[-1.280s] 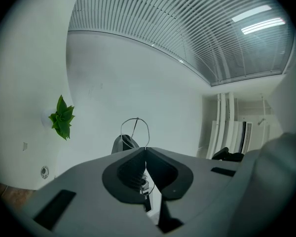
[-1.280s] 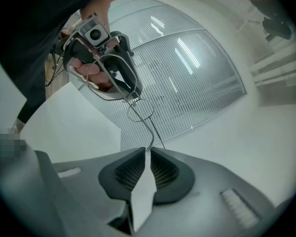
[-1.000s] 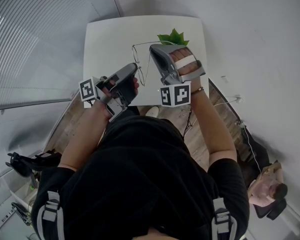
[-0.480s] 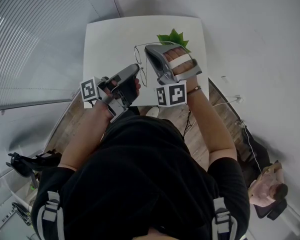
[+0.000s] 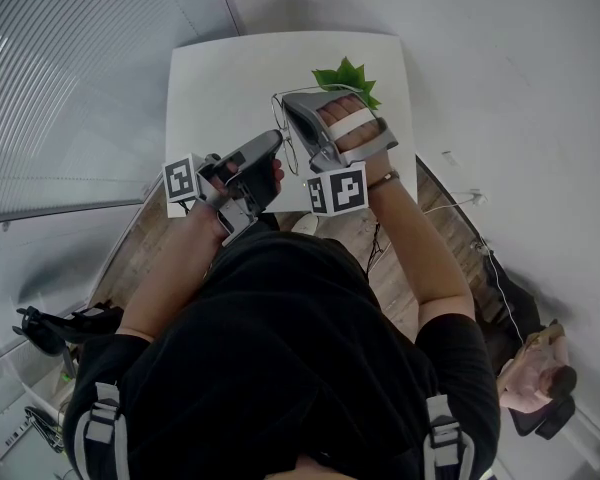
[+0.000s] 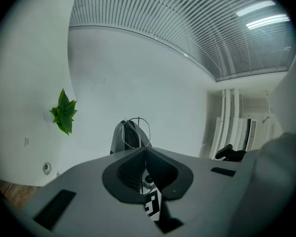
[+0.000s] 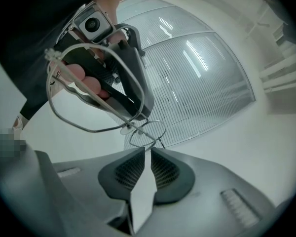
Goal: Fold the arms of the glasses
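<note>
Left gripper (image 6: 145, 148): jaws closed together on the thin wire frame of the glasses (image 7: 127, 128), gripping near the bridge between the two round lenses, so that the frame stands free in the air above the white table (image 5: 215, 78). Right gripper (image 7: 146, 150): jaws almost closed, a narrow slit remaining; a wire of the frame meets their tips, and whether the pads pinch it cannot be told. In the head view the glasses hang between the two gripper tips, one arm running off over the right gripper toward the green plant (image 5: 346, 74). Compared with a second earlier, the right gripper has shifted leftward toward the left gripper, which keeps its place
</note>
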The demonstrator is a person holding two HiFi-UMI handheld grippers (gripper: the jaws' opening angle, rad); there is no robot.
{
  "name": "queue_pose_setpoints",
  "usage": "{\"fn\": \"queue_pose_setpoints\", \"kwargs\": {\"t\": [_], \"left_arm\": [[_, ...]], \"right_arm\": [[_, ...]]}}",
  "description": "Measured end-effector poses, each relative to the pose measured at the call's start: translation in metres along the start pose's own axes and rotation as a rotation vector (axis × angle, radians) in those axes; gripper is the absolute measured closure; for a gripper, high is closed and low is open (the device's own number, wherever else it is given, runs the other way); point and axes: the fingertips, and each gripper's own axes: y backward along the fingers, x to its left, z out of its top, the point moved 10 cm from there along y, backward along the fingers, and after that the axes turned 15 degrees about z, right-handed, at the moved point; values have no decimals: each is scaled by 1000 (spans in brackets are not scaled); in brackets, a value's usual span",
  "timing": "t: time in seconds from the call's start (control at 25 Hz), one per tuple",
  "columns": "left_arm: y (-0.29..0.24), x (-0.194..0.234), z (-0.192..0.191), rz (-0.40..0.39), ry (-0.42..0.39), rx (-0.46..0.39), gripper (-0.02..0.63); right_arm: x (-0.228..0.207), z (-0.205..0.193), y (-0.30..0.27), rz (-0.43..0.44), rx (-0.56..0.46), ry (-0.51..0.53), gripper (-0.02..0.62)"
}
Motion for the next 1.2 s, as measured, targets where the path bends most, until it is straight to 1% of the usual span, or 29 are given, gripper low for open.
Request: {"fn": "queue_pose_setpoints", "kwargs": {"t": [0.32,0.44,0.72,0.8,0.96,1.2], "left_arm": [[-1,-1,0,-17,-1,5,595],[-1,0,1,-21,-3,-3,595],[0,0,3,-26,-2,-22,595],[1,-1,4,-27,-5,-27,595],[2,-2,5,-28,-9,-42,595],[3,-3,8,-29,-16,-56,595]], "right_arm": [[5,3,-3,23,8,31,535],[9,3,-3,33,3,25,518],[10,-1,2,34,-1,-2,514],[10,-3,7,34,-4,-30,511],[9,-12,21,26,-23,-134,492],[5,-33,41,-37,-25,-268,491]]}}
